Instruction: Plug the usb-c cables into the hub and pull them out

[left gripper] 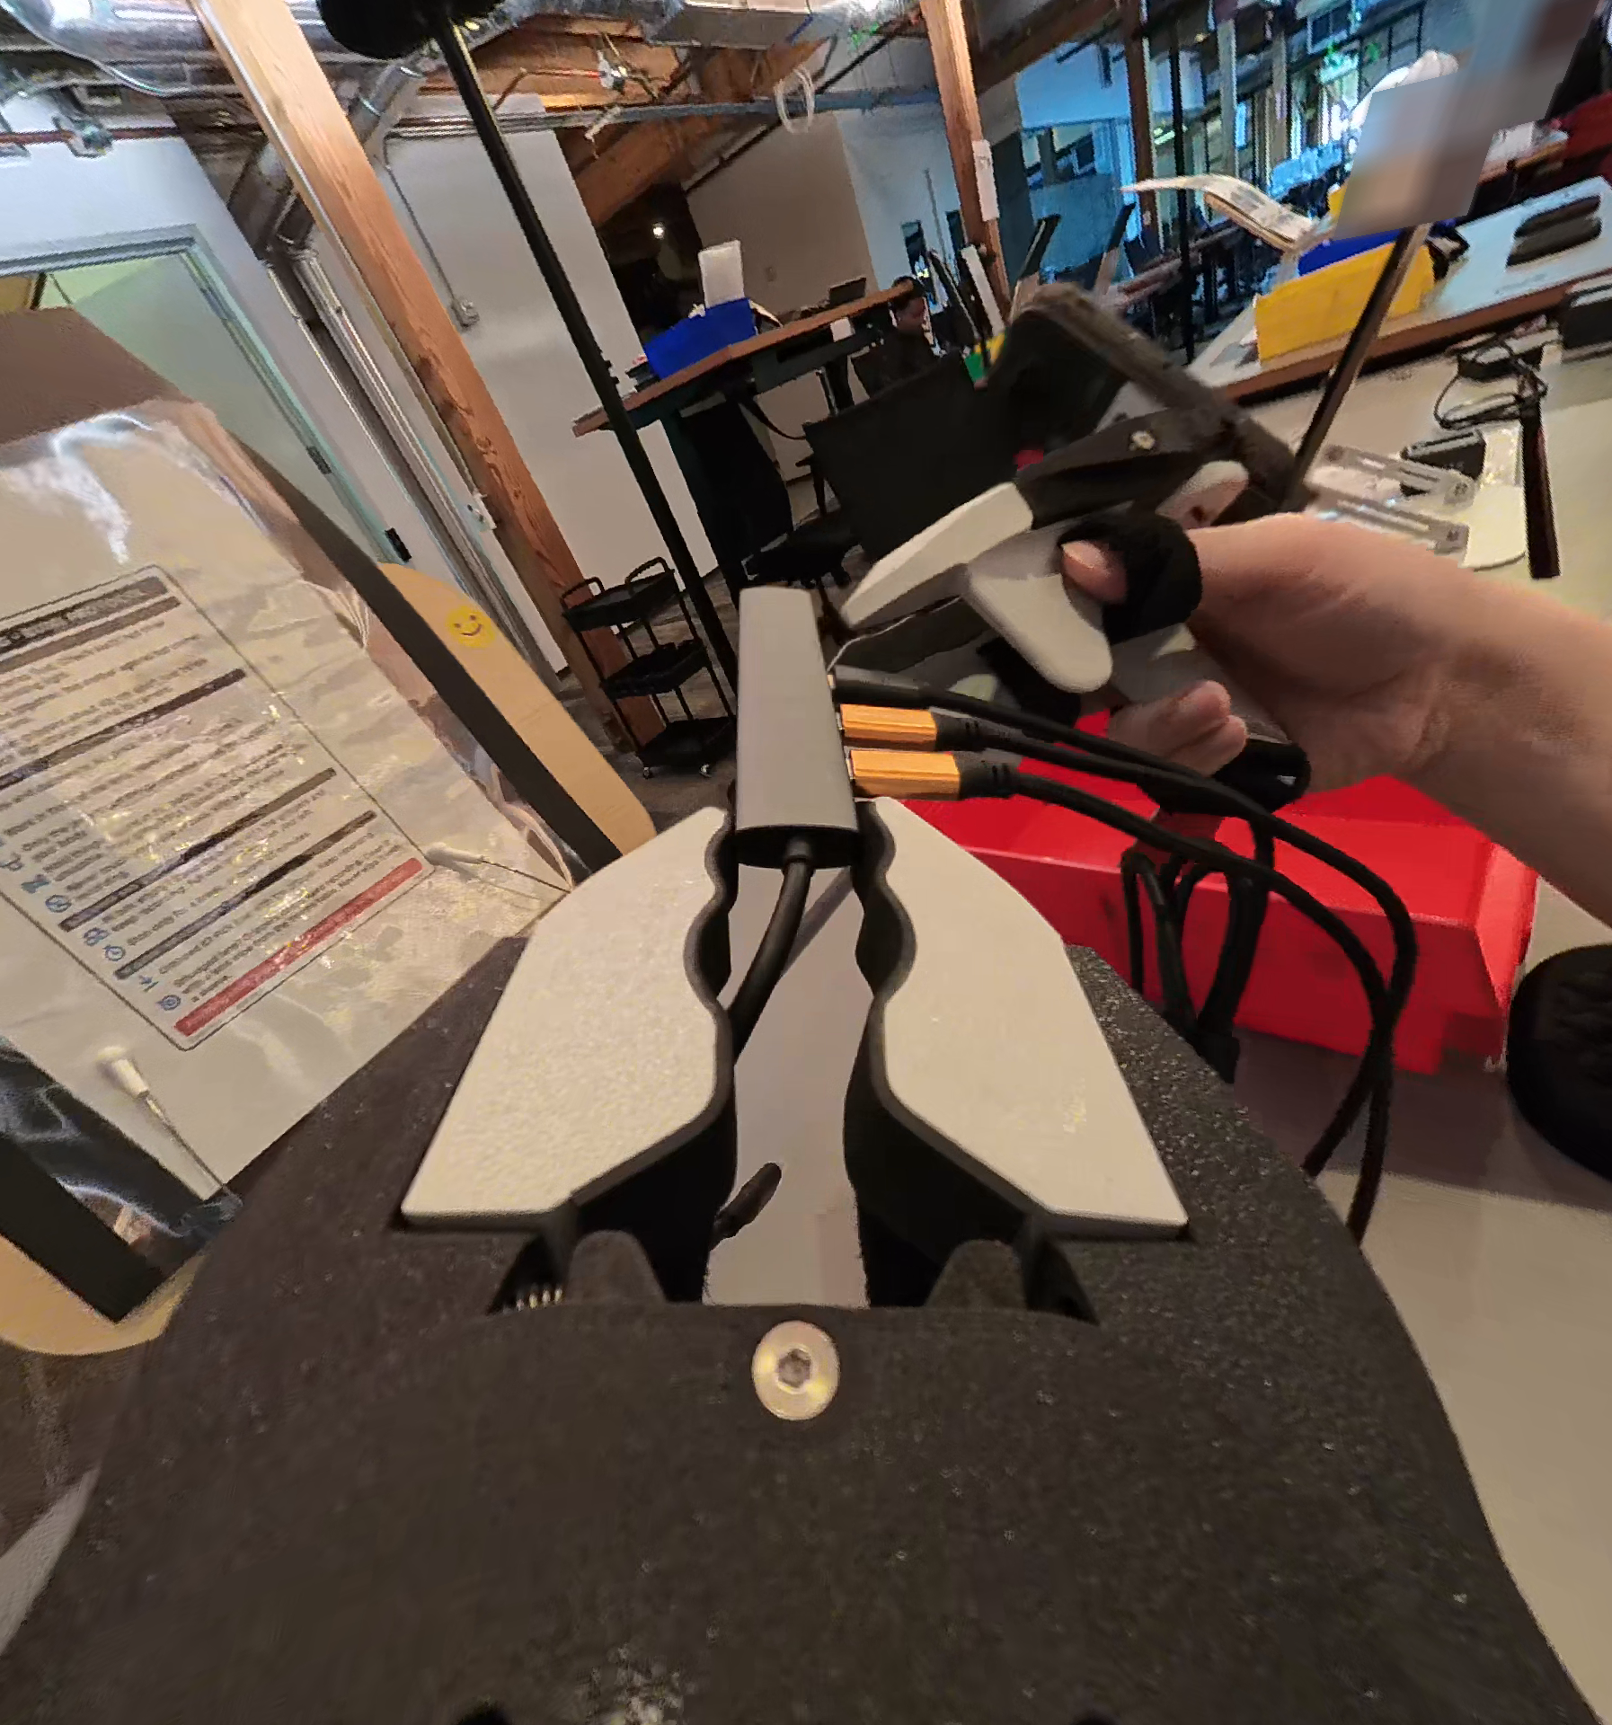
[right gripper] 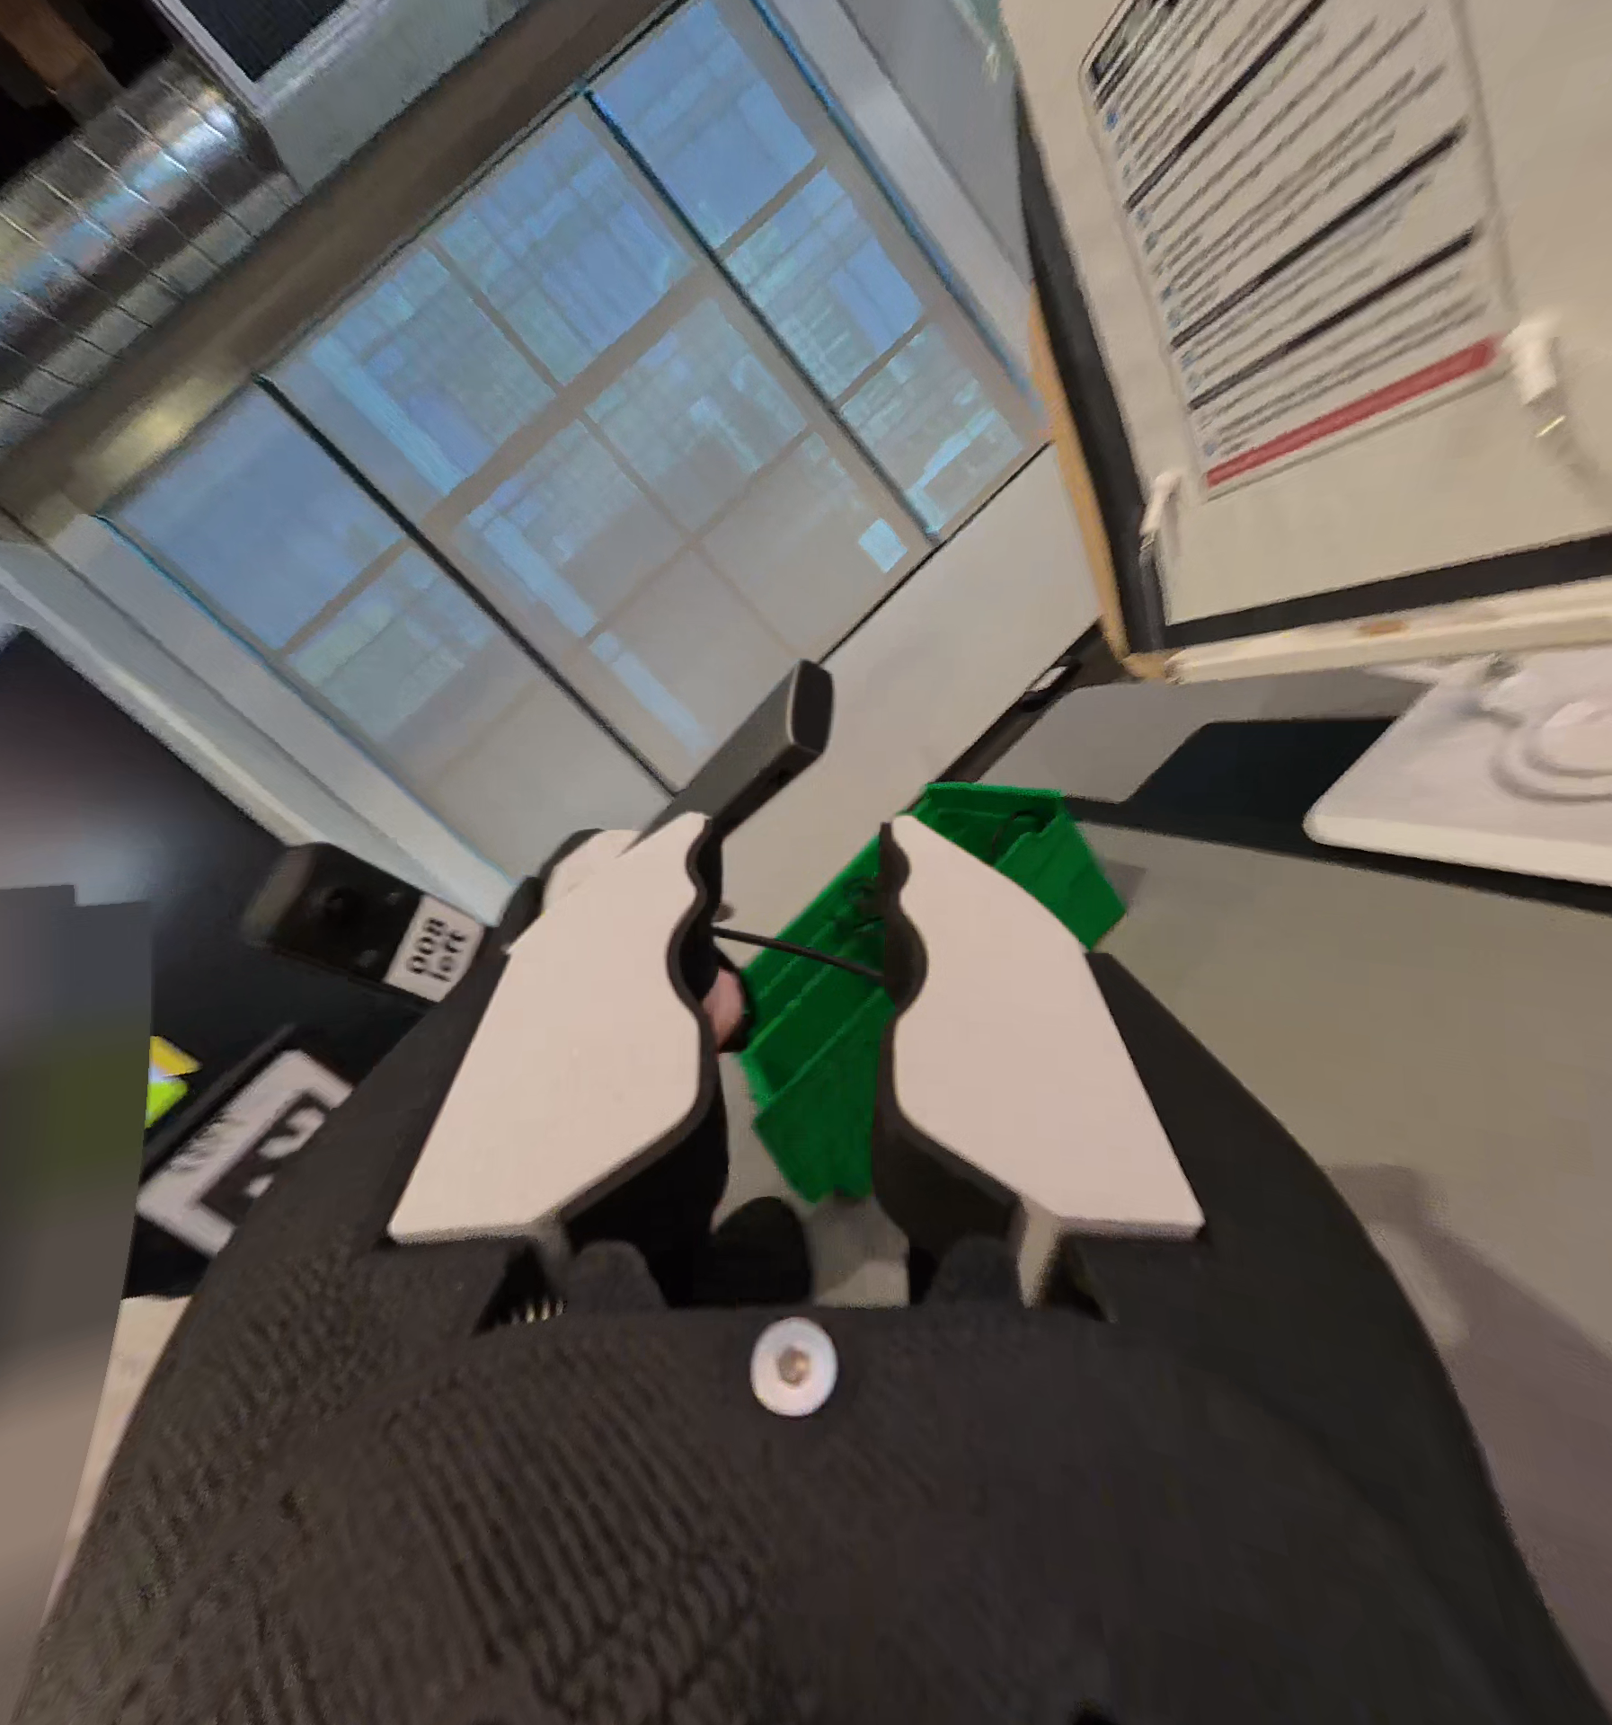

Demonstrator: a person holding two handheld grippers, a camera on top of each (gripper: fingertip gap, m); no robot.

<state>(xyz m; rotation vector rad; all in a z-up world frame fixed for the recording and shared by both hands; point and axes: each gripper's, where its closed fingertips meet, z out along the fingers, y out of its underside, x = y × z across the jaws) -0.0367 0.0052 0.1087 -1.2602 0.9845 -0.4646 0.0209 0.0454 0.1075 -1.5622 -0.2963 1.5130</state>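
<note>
The hub [left gripper: 791, 719] is being pinched at its near end between the fingertips of the left gripper [left gripper: 793, 840], and is being held upright beyond them, with its own lead [left gripper: 770, 933] hanging back between the fingers. Three cables are being kept plugged into the hub's right side: a black plug [left gripper: 877, 689] farthest out and two orange plugs [left gripper: 886, 726] [left gripper: 905, 773] nearer the tips. Their black cords [left gripper: 1250, 868] are being left to droop to the right, over a red bin [left gripper: 1297, 915]. The right gripper [right gripper: 798, 859] is being held spread, with nothing between its fingers; the hub [right gripper: 765, 756] is being shown just beyond its left fingertip, and a green bin [right gripper: 1017, 868] farther off. A hand [left gripper: 1325, 653] is being wrapped around its handle.
</note>
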